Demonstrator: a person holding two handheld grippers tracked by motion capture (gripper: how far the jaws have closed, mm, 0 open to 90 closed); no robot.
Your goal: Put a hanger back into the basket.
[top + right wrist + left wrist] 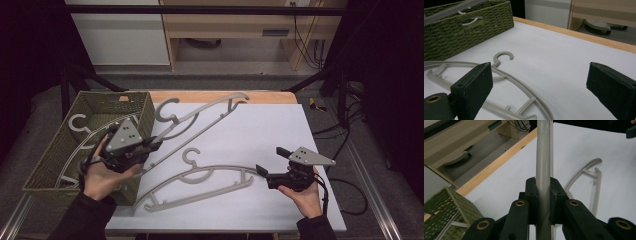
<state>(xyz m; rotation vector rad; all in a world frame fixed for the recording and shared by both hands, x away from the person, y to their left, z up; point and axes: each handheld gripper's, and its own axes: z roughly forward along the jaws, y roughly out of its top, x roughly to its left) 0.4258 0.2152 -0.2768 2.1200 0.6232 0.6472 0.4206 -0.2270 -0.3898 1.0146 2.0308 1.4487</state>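
1. Where the white table (280, 130) meets its wooden far edge, a green woven basket (55, 155) holds one grey plastic hanger (77, 122).
2. Left gripper (543, 202) is clenched on a raised hanger's bar (543, 157), smooth and matte.
3. Right gripper (539, 82) is released, jaws wide, beside a curved flat hanger (200, 182).
4. No legible writing.

I see an olive-green woven basket (142, 107), pale grey plastic hangers (200, 182) and a white table sheet (280, 130) with light wood edging (225, 96). My grippers' jaw pads (472, 88) are black, their pivots brass-coloured.
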